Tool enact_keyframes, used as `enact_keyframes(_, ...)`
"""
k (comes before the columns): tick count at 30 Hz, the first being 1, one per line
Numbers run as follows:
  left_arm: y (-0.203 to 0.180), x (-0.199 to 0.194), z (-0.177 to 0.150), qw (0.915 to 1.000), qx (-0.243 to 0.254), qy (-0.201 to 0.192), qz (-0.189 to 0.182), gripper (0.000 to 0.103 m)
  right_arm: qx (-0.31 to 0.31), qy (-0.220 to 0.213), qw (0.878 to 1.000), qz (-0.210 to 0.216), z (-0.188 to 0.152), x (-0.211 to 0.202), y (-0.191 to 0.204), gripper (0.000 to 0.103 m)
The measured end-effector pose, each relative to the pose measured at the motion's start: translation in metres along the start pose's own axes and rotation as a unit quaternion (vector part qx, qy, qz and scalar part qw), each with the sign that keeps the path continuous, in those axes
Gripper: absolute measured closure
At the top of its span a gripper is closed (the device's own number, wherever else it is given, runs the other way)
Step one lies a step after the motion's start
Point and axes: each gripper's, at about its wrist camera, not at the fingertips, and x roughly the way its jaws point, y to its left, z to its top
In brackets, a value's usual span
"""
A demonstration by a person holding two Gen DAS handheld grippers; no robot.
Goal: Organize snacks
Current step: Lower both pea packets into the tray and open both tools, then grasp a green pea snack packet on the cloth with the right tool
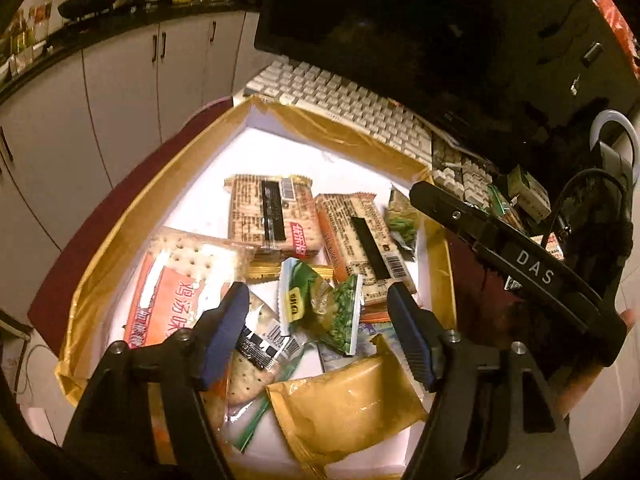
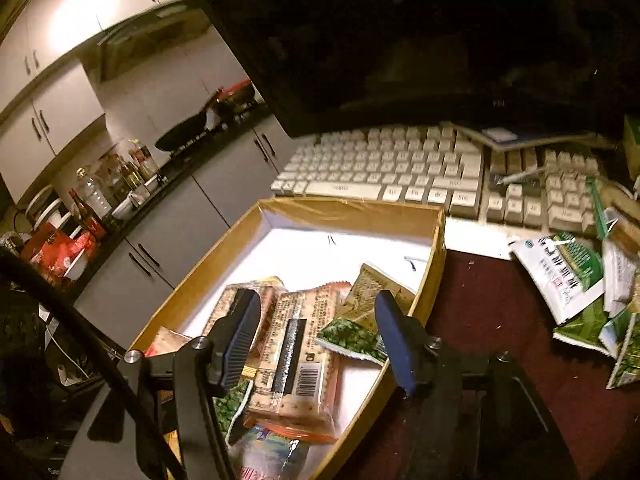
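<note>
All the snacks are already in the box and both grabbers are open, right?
Not all. The right wrist view shows green snack packets outside the box, on the red cloth. Both the left gripper and right gripper are open.

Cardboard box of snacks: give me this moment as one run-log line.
left gripper: open, over box | right gripper: open, empty | cardboard box: holds cracker packs, green pea packets | loose green packets: outside on red cloth

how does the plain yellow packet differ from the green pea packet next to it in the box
The yellow packet is opaque, unprinted and puffy; the green pea packet is printed, partly see-through and smaller. The yellow one lies nearest the camera, the green one mid-pile. Both lie in the box.
</note>
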Motion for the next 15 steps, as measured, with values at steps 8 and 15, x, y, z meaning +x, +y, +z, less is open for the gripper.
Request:
enact_keyframes(8, -0.033, -0.028, -0.010, 0.9968, 0.014, -0.061, -0.049, 0.024, 0.044, -0.035, 0.998, 0.008, -0.024, -0.068, -0.032, 0.040)
enact_keyframes(15, -0.084, -0.025, -0.024, 0.9930, 0.051, -0.051, -0.094, 0.024, 0.084, -0.053, 0.992, -0.081, -0.047, -0.119, -0.094, 0.040)
